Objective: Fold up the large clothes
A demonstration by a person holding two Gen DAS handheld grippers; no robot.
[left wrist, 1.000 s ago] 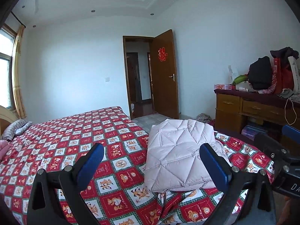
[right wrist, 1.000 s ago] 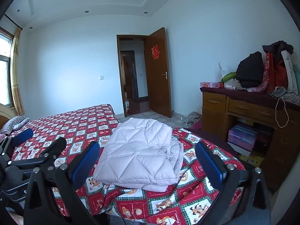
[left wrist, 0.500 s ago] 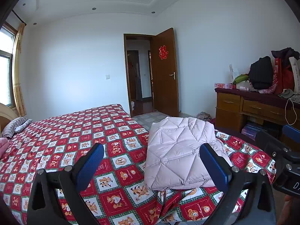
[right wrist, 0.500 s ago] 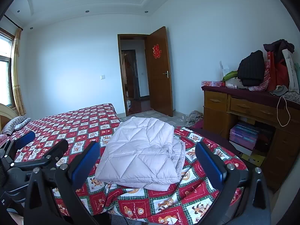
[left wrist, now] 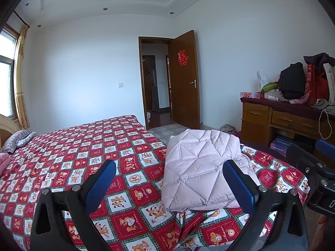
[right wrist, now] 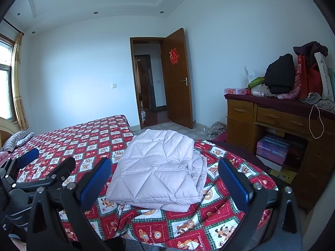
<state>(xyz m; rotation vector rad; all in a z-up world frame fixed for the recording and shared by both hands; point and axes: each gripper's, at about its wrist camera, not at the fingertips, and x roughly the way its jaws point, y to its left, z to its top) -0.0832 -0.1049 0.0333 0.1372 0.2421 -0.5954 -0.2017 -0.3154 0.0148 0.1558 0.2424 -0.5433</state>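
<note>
A pale pink quilted jacket (left wrist: 201,165) lies folded into a compact rectangle at the near corner of the bed; it also shows in the right wrist view (right wrist: 161,169). My left gripper (left wrist: 169,185) is open and empty, held back from the bed with the jacket ahead and to its right. My right gripper (right wrist: 163,183) is open and empty, the jacket straight ahead between its blue pads (right wrist: 232,179). The left gripper also shows in the right wrist view (right wrist: 31,167), and the right gripper's finger appears at the right edge of the left wrist view (left wrist: 303,163).
The bed wears a red checked bear-print cover (left wrist: 83,146). Striped pillows (left wrist: 14,141) lie at its far left. A wooden dresser (right wrist: 272,121) piled with clothes and bags stands at the right. A brown door (left wrist: 184,79) stands open at the back.
Both grippers have drawn back and risen slightly from the bed. The folded jacket has not moved. Both stay open.
</note>
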